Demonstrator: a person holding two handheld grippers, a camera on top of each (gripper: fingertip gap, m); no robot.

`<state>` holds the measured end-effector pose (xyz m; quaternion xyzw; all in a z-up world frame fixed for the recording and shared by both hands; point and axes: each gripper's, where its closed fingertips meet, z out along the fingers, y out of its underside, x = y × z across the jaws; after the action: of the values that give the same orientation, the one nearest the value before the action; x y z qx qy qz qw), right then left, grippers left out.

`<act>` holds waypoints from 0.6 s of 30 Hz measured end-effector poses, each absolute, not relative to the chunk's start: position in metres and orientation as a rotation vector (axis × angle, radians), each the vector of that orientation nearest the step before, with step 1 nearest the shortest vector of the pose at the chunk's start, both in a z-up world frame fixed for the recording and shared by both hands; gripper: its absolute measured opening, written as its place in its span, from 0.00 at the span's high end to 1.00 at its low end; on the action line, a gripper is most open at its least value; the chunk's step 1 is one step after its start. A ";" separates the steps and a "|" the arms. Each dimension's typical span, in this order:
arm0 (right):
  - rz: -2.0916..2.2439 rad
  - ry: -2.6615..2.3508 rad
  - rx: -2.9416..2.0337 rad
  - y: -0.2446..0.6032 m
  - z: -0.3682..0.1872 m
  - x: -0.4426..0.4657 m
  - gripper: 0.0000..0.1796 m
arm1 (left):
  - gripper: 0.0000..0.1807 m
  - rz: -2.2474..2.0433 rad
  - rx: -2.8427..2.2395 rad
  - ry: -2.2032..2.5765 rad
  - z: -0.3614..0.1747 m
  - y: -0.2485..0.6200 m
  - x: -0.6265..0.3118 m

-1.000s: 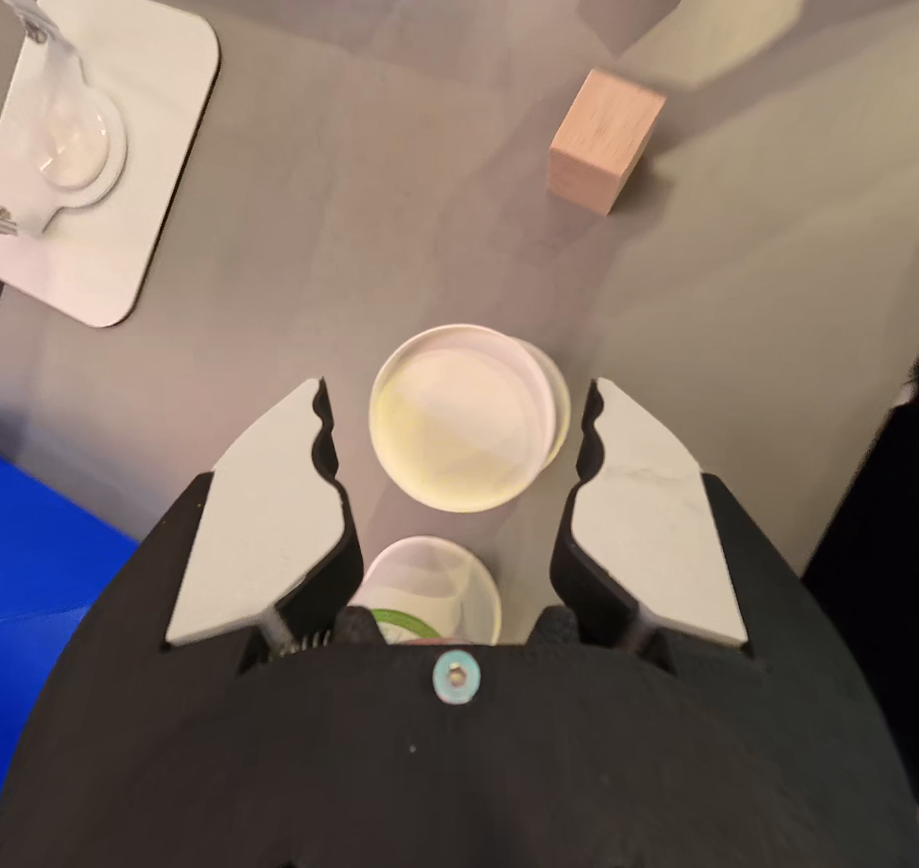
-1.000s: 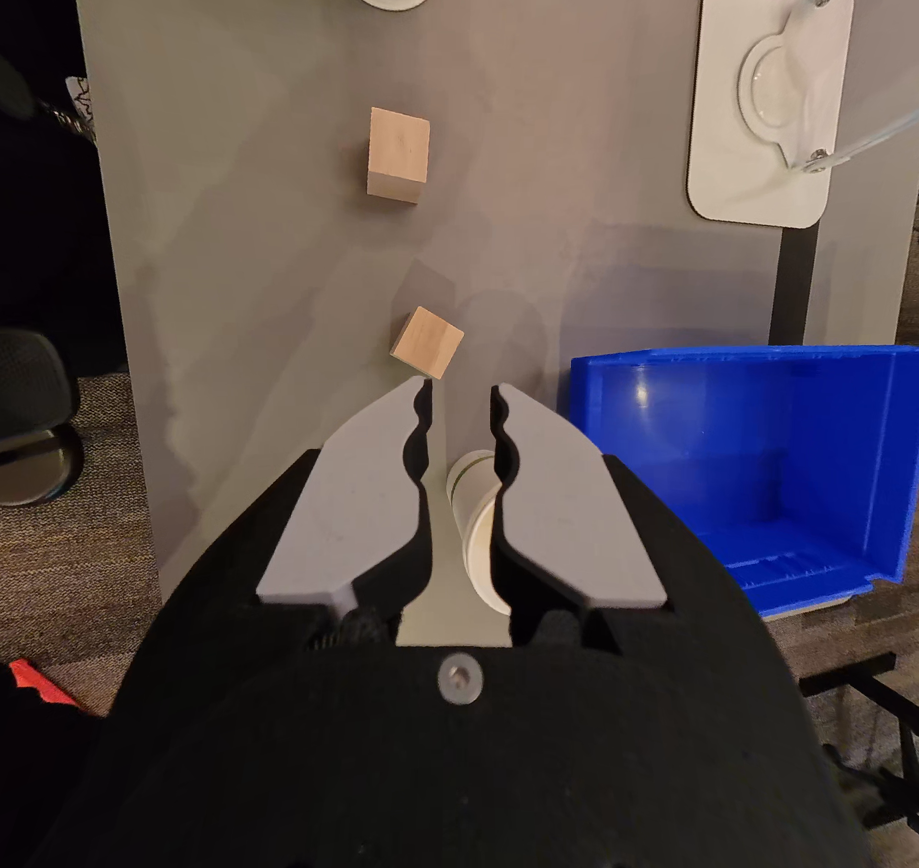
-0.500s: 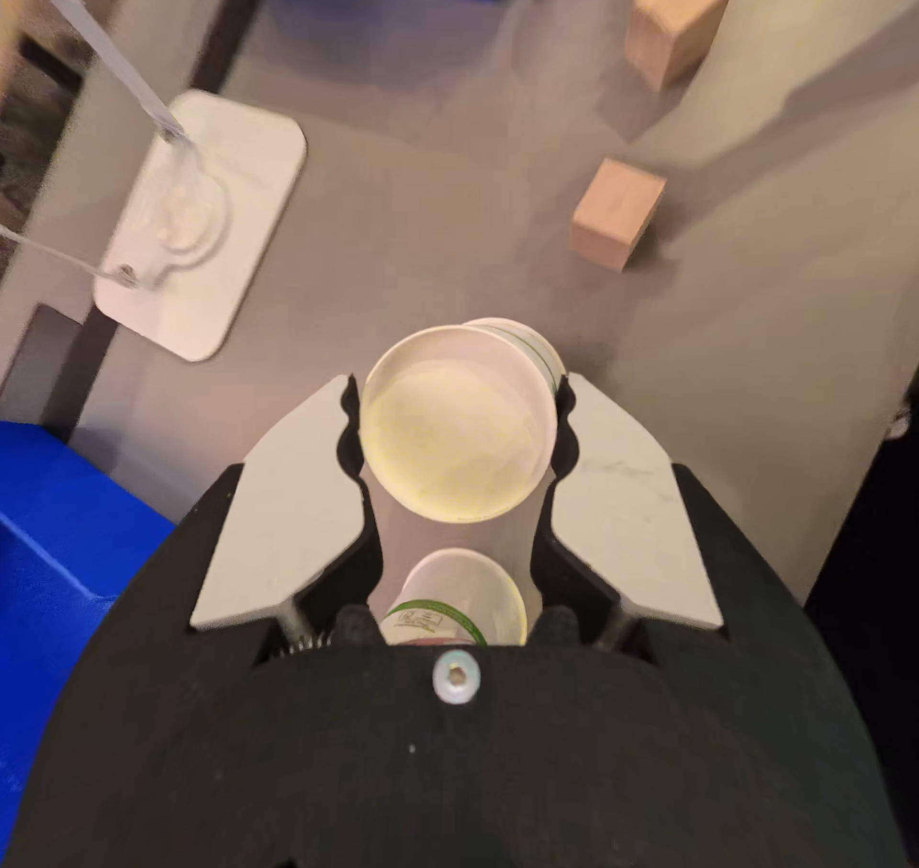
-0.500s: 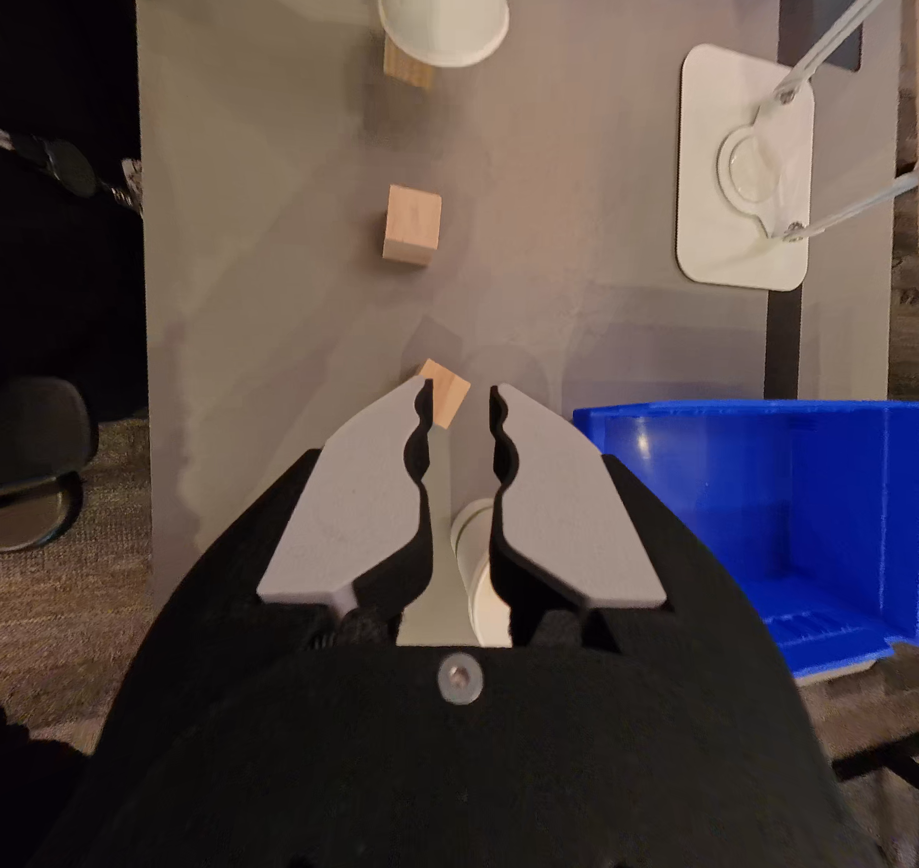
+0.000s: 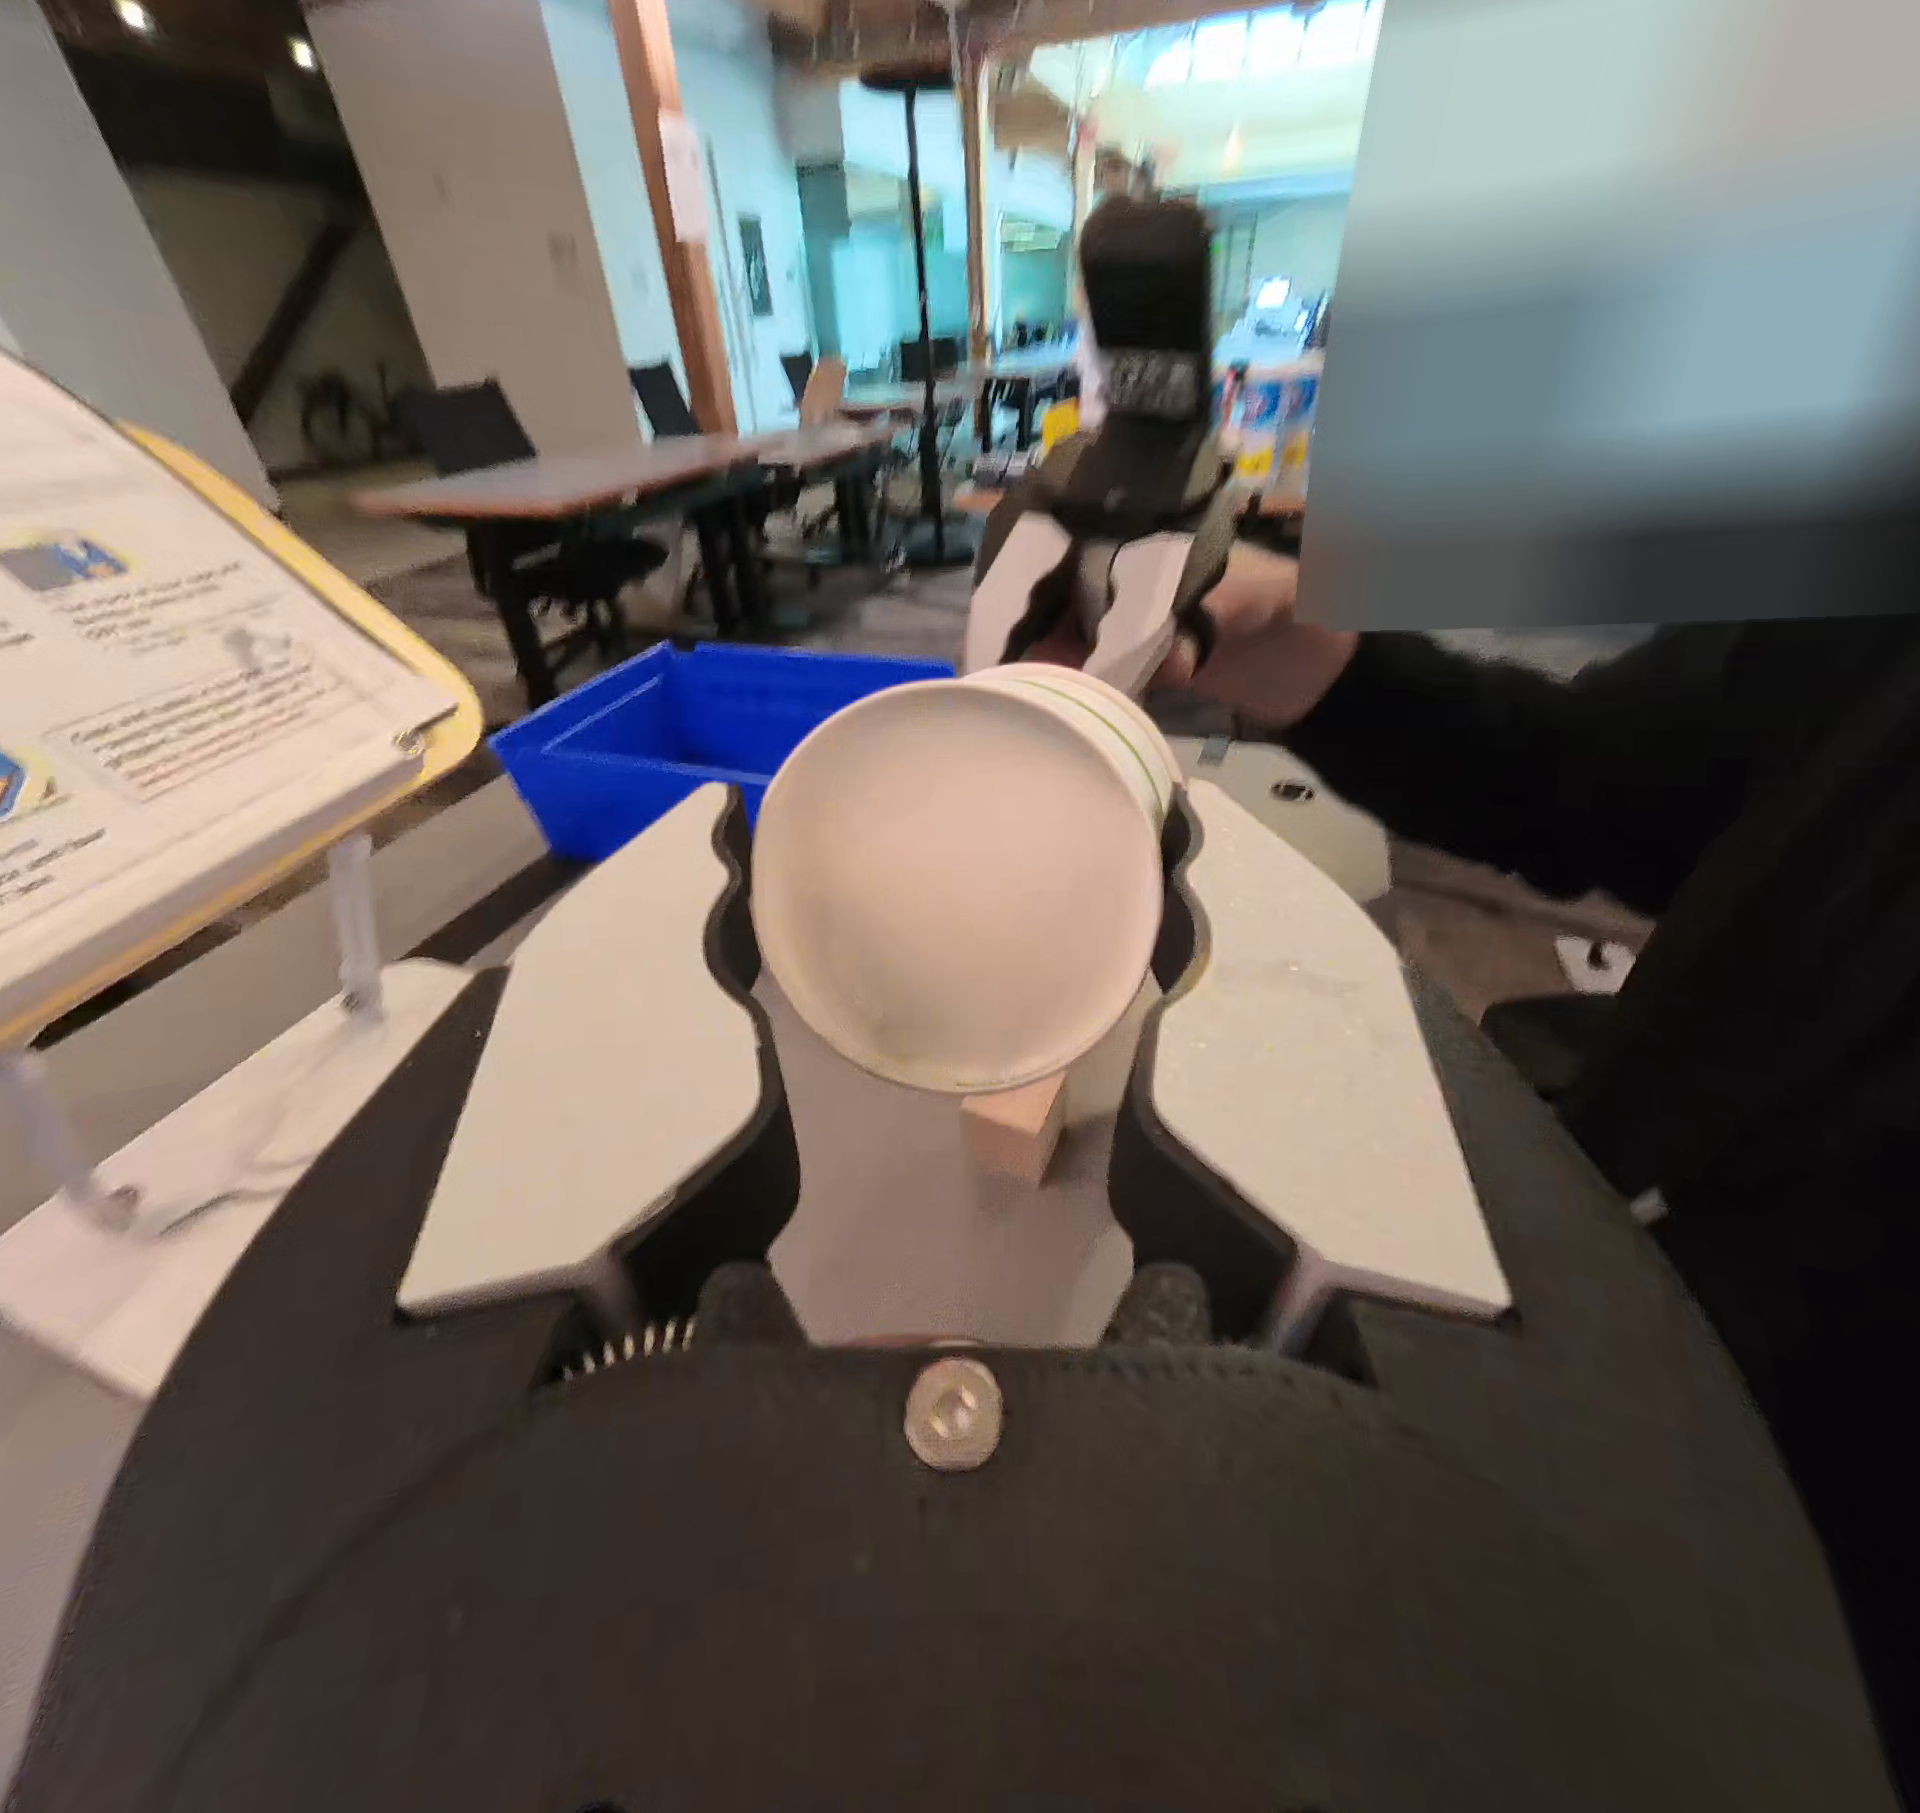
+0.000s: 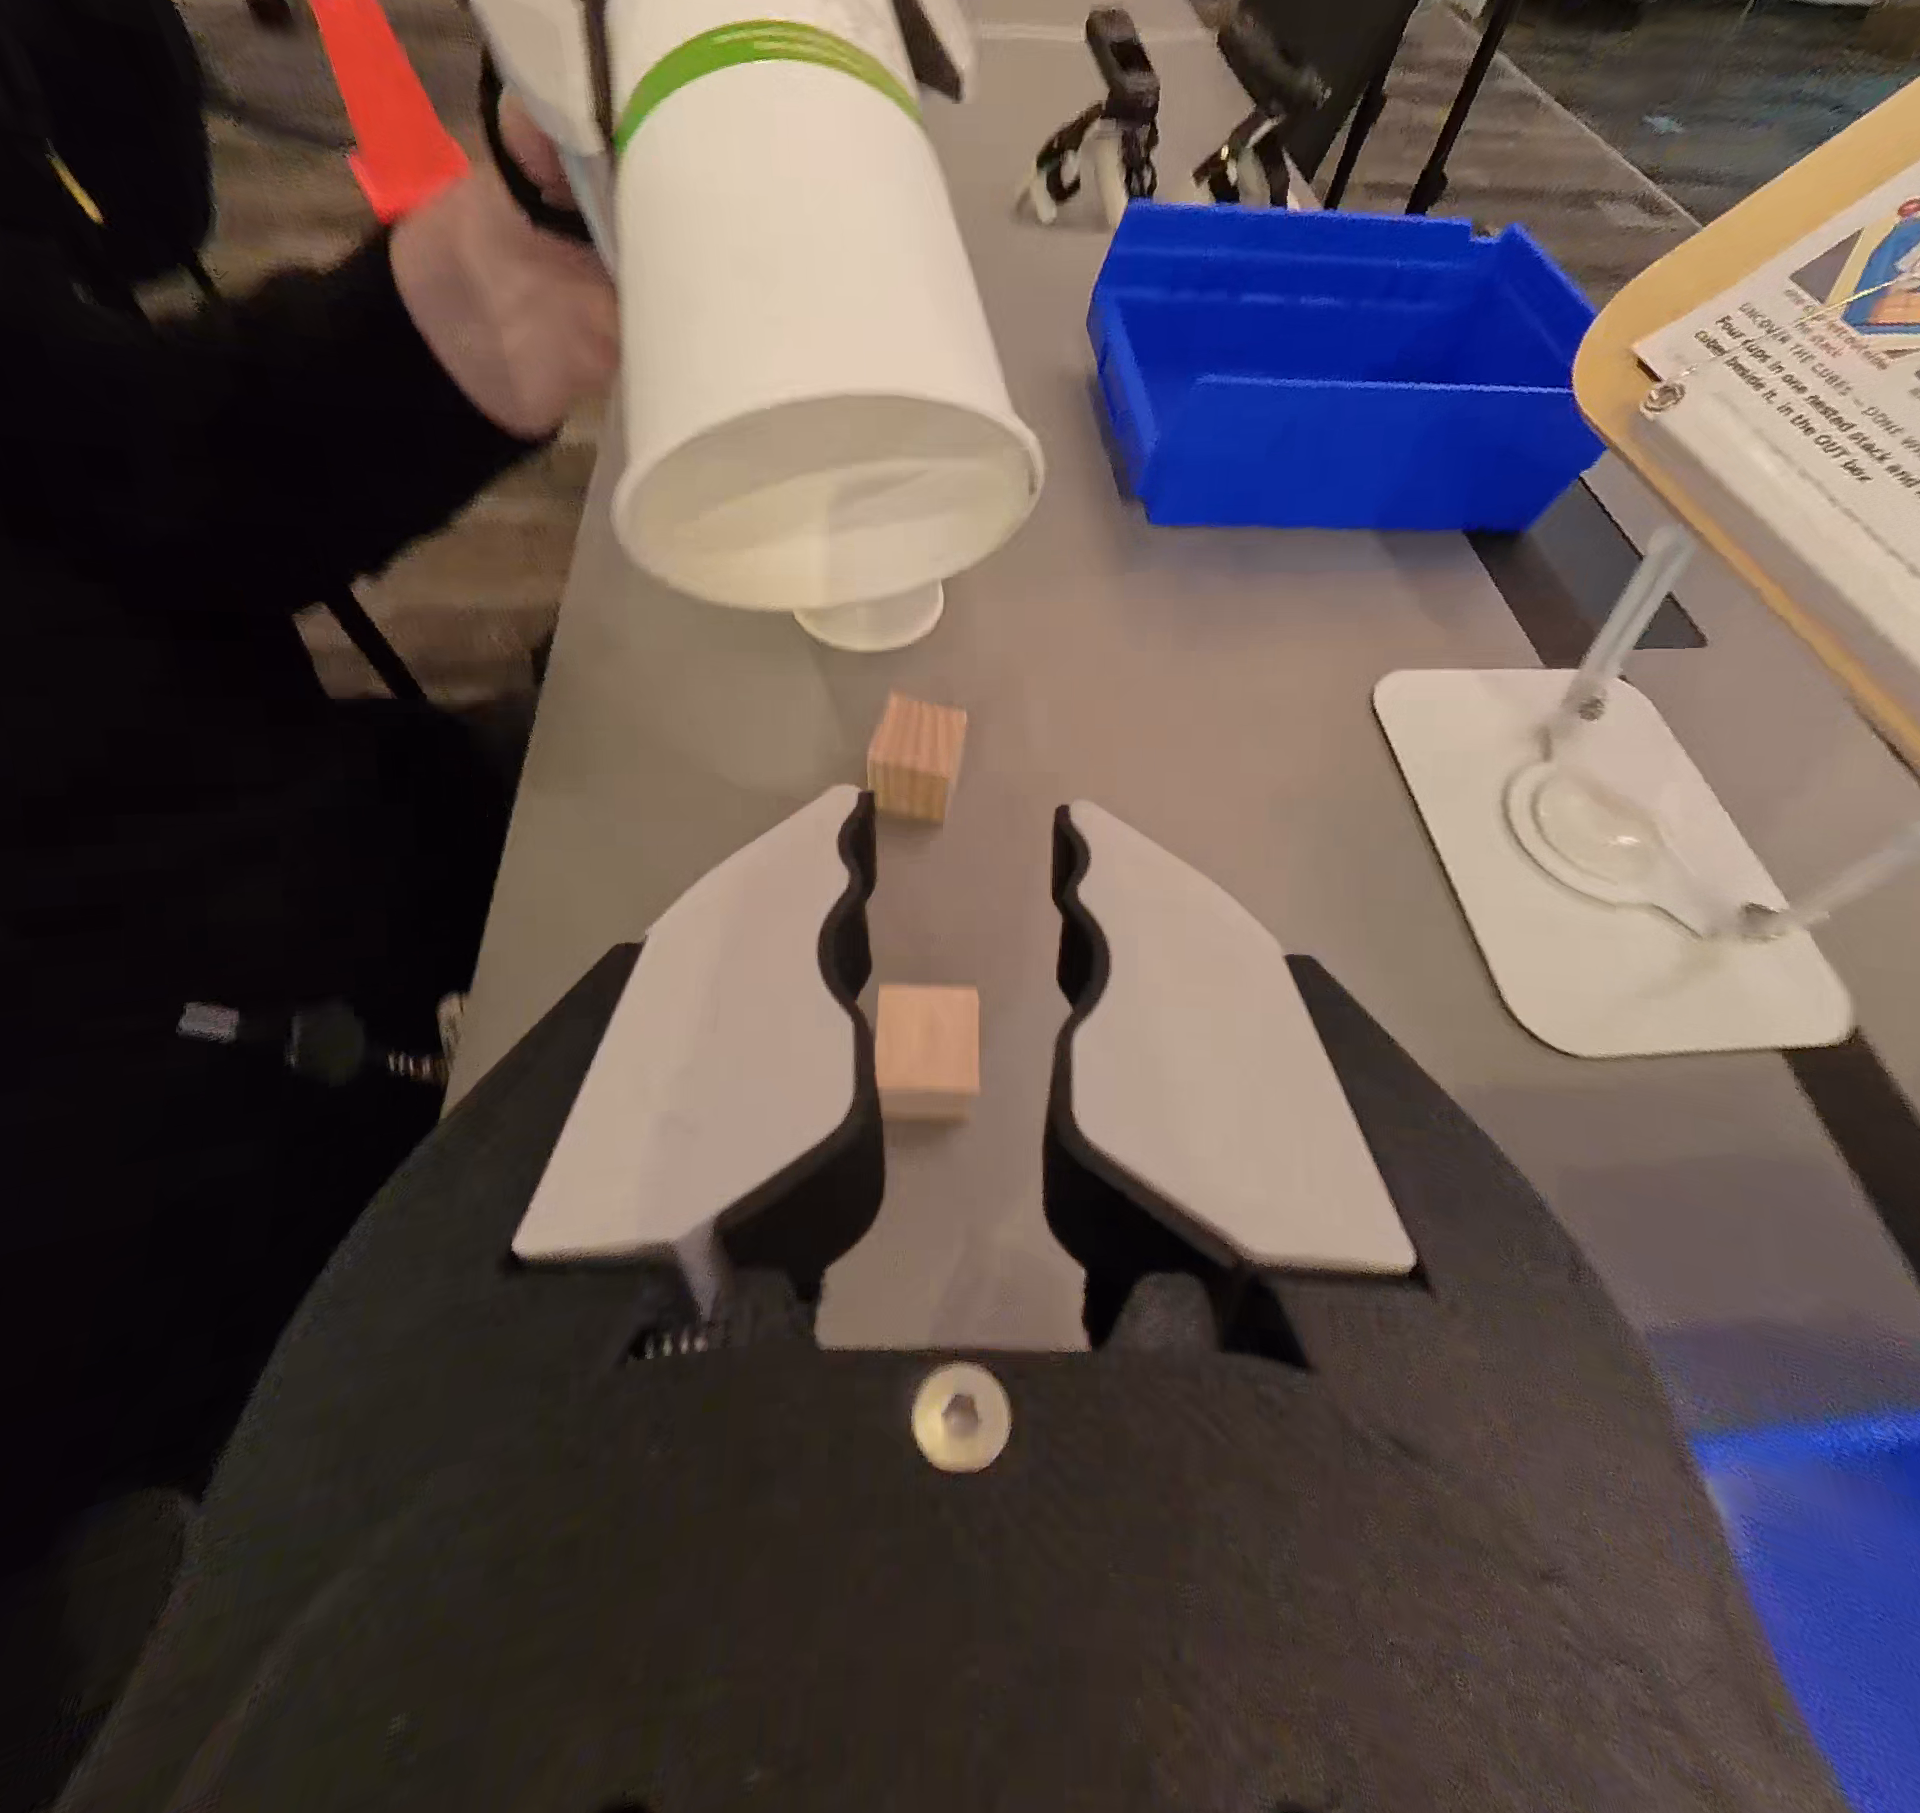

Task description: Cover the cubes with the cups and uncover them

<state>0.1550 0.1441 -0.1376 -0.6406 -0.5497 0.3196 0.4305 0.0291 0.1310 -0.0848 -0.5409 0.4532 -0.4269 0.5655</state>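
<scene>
left gripper (image 5: 956,890) pinching white cup (image 5: 951,890); right gripper (image 6: 956,922) spread, second cup (image 6: 873,620) only in its view

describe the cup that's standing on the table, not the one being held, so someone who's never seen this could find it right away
Start at the blue bin at the far end of the grey table. Just left of it, a small white cup stands mouth-down on the tabletop, beyond the two wooden cubes. Unlike the big green-banded cup held tilted in the air above it, this one rests on the table, mostly hidden behind that cup's rim.
</scene>
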 end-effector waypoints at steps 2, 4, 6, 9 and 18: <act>0.916 -1.295 -1.581 0.147 -0.137 0.139 0.79 | 0.59 -1.057 -1.189 1.037 -0.079 0.124 0.032; 1.102 -1.206 -1.550 0.147 -0.132 0.124 0.78 | 0.59 -1.077 -1.143 1.011 -0.077 0.122 0.034; 1.283 -1.134 -1.526 0.145 -0.129 0.111 0.78 | 0.59 -1.106 -1.093 1.004 -0.075 0.117 0.036; 1.440 -1.115 -1.515 0.141 -0.135 0.091 0.75 | 0.59 -1.119 -1.031 1.006 -0.073 0.110 0.039; 1.659 -1.082 -1.369 0.127 -0.125 0.064 1.00 | 0.58 -1.087 -1.009 1.078 -0.088 0.098 0.059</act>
<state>0.0635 0.1273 -0.1251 -0.5306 -0.4195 0.6432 0.3589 0.0590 0.0980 -0.0880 -0.4366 0.4665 -0.4704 0.6086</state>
